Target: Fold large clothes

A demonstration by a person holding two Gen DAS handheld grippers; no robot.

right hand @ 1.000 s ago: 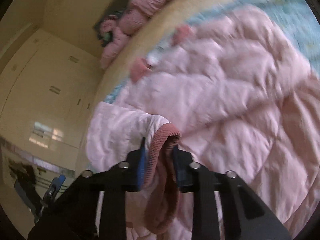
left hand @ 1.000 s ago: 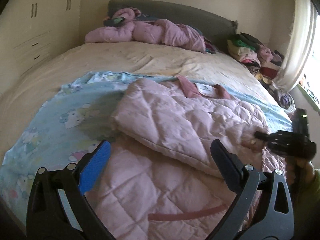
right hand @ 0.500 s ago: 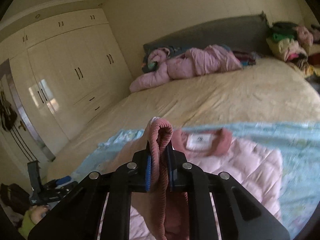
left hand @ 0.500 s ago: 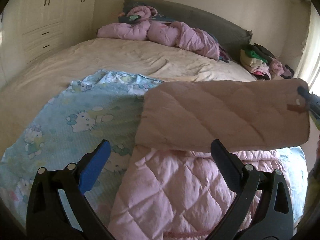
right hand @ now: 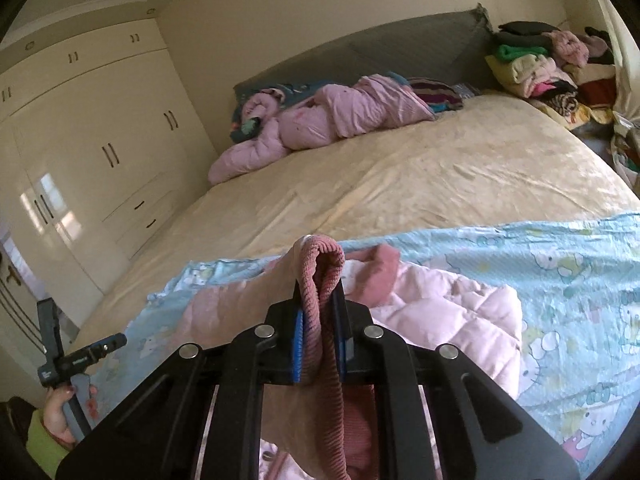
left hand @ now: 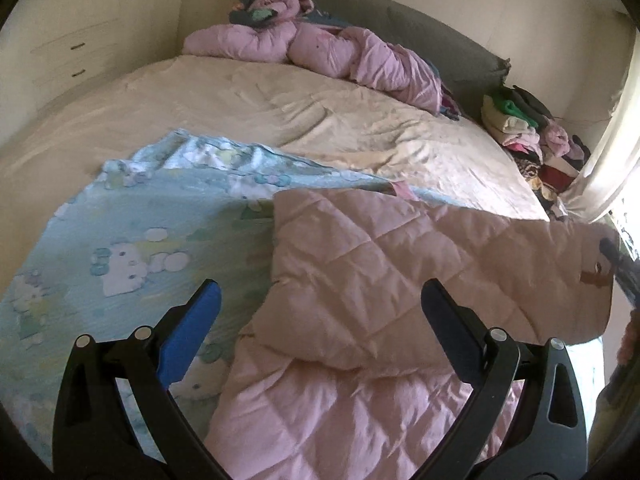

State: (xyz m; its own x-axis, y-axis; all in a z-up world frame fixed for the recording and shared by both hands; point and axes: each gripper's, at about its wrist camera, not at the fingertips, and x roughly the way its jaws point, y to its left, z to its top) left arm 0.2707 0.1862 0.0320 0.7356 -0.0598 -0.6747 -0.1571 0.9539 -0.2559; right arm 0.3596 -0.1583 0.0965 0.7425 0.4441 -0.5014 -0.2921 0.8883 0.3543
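The right gripper (right hand: 320,332) has its 2 blue-padded fingers (right hand: 298,344) clenched on the ribbed, dusty-rose cuff (right hand: 322,280) of a pale pink quilted jacket (right hand: 452,312). The cuff folds over the fingertips and hangs down between the black finger arms. The gripper points forward and somewhat downward across the bed (right hand: 400,172), holding the sleeve (left hand: 440,264) raised above the jacket's body.

In the left wrist view, that sleeve stretches like a flat band from the jacket toward the right edge of the picture, where the dark tip of the right gripper (left hand: 616,260) meets its end.

The left gripper (left hand: 320,312) hovers over the jacket's lower part with its 2 fingers (left hand: 192,332) spread wide and released, nothing between them. It tilts downward toward the bedding. In the right wrist view, a hand (right hand: 60,412) in a green sleeve holds this gripper's handle at the lower left.

The jacket lies on a light blue cartoon-print sheet (left hand: 140,240), spread over the near part of the bed's cream cover. Its body is flat, with diamond stitching and a rose-coloured collar (right hand: 380,268) at the far end.

A crumpled pink garment (left hand: 320,52) lies at the grey headboard (right hand: 380,48). A stack of folded clothes (right hand: 540,68) sits to the right of the bed. Cream wardrobes (right hand: 80,140) line the left wall.
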